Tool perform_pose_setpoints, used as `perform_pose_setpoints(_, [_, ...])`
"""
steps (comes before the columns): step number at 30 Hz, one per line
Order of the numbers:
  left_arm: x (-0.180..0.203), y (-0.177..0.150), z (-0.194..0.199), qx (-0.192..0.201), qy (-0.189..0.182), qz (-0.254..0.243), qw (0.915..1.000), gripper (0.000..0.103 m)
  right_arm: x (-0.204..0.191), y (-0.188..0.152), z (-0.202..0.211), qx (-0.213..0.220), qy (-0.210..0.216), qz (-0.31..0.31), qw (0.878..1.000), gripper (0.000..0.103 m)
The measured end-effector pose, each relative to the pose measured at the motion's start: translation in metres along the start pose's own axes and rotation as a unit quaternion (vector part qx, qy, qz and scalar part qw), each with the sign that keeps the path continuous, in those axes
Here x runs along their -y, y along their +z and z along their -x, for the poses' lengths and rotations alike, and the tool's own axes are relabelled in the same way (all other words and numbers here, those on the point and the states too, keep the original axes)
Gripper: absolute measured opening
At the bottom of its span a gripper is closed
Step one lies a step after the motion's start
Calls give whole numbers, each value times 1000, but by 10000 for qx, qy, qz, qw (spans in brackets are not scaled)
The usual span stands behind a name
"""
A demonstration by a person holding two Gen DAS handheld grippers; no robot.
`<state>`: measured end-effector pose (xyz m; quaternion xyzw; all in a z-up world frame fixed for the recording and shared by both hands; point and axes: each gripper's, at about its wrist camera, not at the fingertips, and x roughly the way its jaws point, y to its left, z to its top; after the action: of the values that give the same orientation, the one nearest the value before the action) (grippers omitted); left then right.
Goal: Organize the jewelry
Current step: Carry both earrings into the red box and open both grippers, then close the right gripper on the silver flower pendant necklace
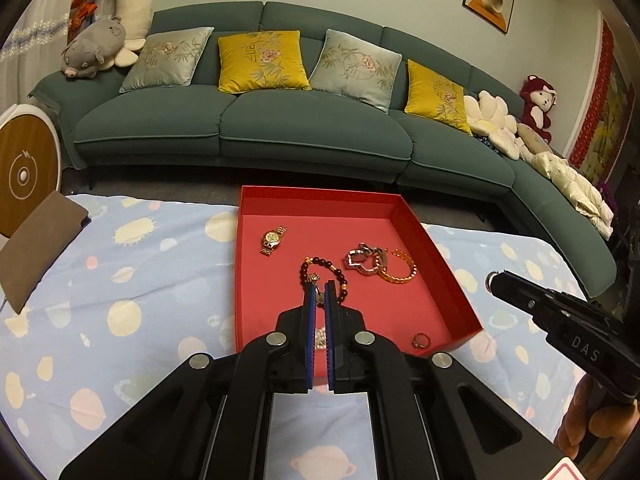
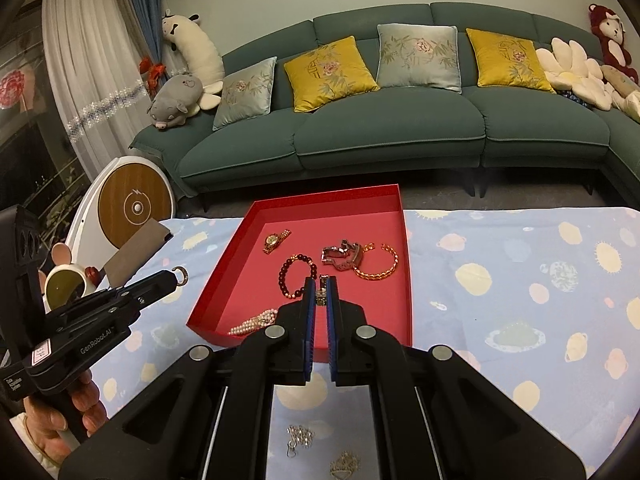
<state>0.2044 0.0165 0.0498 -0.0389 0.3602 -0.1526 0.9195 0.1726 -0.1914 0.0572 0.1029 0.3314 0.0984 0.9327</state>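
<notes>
A red open box (image 1: 440,264) (image 2: 404,240) lies on the blue patterned cloth. It holds a gold watch (image 1: 273,240) (image 2: 276,240), a dark bead bracelet (image 1: 320,270) (image 2: 292,276), a silvery link bracelet (image 1: 364,258) (image 2: 342,258), a gold bangle (image 1: 400,270) (image 2: 380,266), a pearl strand (image 2: 254,322) and a ring (image 1: 421,340). My left gripper (image 1: 319,287) (image 2: 176,277) hovers over the box's near part, shut on a small silver hoop (image 1: 320,298) (image 2: 182,274). My right gripper (image 2: 321,280) (image 1: 495,282) is shut on a small ring (image 2: 321,296) (image 1: 489,280).
A silver chain (image 2: 298,438) and a crown-shaped pendant (image 2: 344,465) lie on the cloth (image 2: 500,280) close under my right gripper. A brown flat card (image 1: 36,248) rests at the cloth's left edge. A green sofa (image 1: 280,128) stands behind. A person's hand (image 2: 68,412) holds the left gripper.
</notes>
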Motion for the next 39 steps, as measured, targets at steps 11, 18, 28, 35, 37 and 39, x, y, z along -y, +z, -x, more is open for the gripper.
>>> perform_pose_setpoints(11, [-17,13,-58,-393,188,181,9989,4,9,-2,-62,-494,6,-113,9987,6])
perform_pose_setpoints(18, [-24,19,-40,-155,252,437,9986,41,16,3,-43,-6,-199,-240,9995,42])
perform_pose_setpoints(28, [-6,-4,38,167,141,491,9986,45,-2,10,43,773,-98,9,9970,49])
perform_pose_setpoints(35, [14,-71,55,-411,172,187,9988,45,13,-56,50,-143,-340,-28,9993,52])
perform_pose_setpoints(37, [14,-89,56,-592,104,319,9977,45,14,-77,44,-395,-416,83,9983,52])
perform_pose_setpoints(39, [16,-101,53,-733,-14,412,9965,45,12,-100,36,-665,-533,299,9959,52])
